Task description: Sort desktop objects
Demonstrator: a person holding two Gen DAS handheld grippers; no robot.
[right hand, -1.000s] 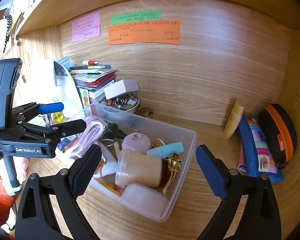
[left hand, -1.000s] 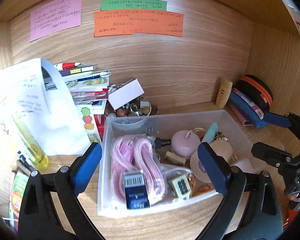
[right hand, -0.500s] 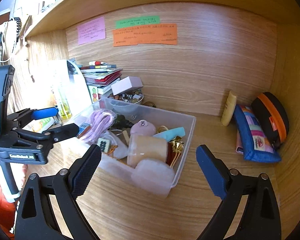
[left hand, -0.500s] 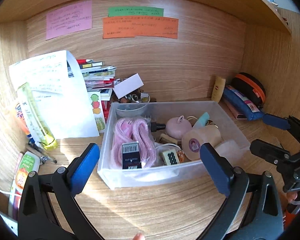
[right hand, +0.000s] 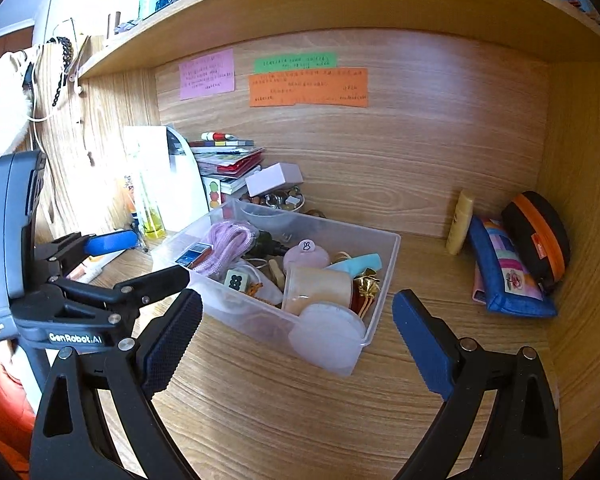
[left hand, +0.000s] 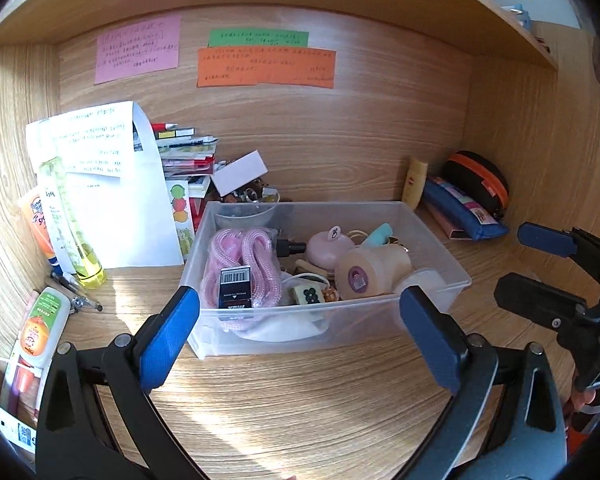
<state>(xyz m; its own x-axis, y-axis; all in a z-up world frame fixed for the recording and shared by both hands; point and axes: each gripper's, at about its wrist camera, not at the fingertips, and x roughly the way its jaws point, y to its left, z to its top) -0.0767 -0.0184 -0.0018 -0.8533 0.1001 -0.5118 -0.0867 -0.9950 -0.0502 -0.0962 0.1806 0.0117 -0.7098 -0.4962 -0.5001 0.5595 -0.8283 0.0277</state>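
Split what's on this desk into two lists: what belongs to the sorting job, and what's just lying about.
Job:
clear bin
pink cord
mahjong tile
beige jar
left hand-held gripper
right hand-held gripper

Lying about:
sticky notes
book stack
orange-trimmed pouch

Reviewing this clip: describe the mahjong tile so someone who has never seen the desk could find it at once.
Start at the clear plastic bin in the middle of the wooden desk. Along its near side, between the coiled pink cable and the beige jar lying on its side, sits the mahjong tile. It is the only small cream block there, its face marked with a grid of dark green circles.
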